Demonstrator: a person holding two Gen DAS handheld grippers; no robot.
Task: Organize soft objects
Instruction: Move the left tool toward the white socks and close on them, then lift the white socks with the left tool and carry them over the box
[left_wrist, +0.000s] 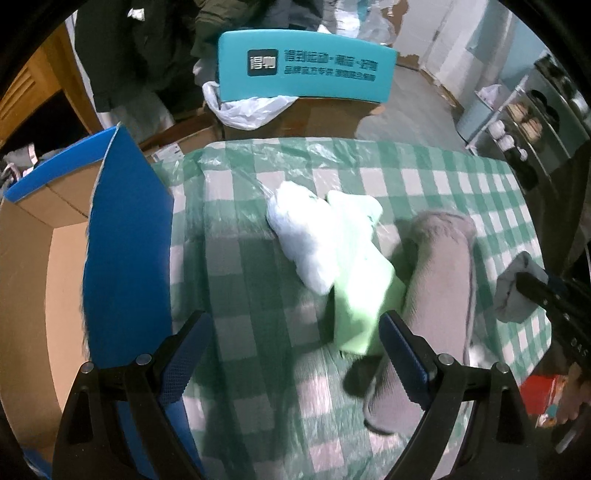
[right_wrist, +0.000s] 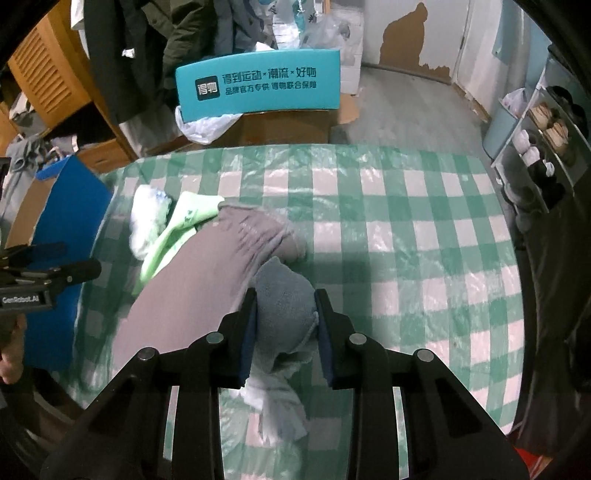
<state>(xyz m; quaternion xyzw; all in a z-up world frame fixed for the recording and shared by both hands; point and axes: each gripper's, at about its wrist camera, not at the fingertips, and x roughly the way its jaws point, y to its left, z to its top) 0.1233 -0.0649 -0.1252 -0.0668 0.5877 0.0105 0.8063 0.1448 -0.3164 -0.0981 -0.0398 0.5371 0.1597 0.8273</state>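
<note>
A white sock (left_wrist: 301, 240), a light green sock (left_wrist: 364, 273) and a long grey-brown sock (left_wrist: 436, 295) lie side by side on the green checked tablecloth (left_wrist: 251, 295). My left gripper (left_wrist: 295, 343) is open and empty, low over the cloth just in front of the green sock. My right gripper (right_wrist: 285, 325) is shut on a grey-blue sock (right_wrist: 284, 306) and holds it above the cloth beside the grey-brown sock (right_wrist: 207, 273). The white sock (right_wrist: 147, 218) and green sock (right_wrist: 173, 236) show at the left. The right gripper with its sock shows in the left wrist view (left_wrist: 517, 288).
An open cardboard box with blue flaps (left_wrist: 125, 258) stands at the table's left edge. A teal box (left_wrist: 306, 66) on a carton with a plastic bag sits behind the table. A shoe rack (right_wrist: 543, 147) stands at the right.
</note>
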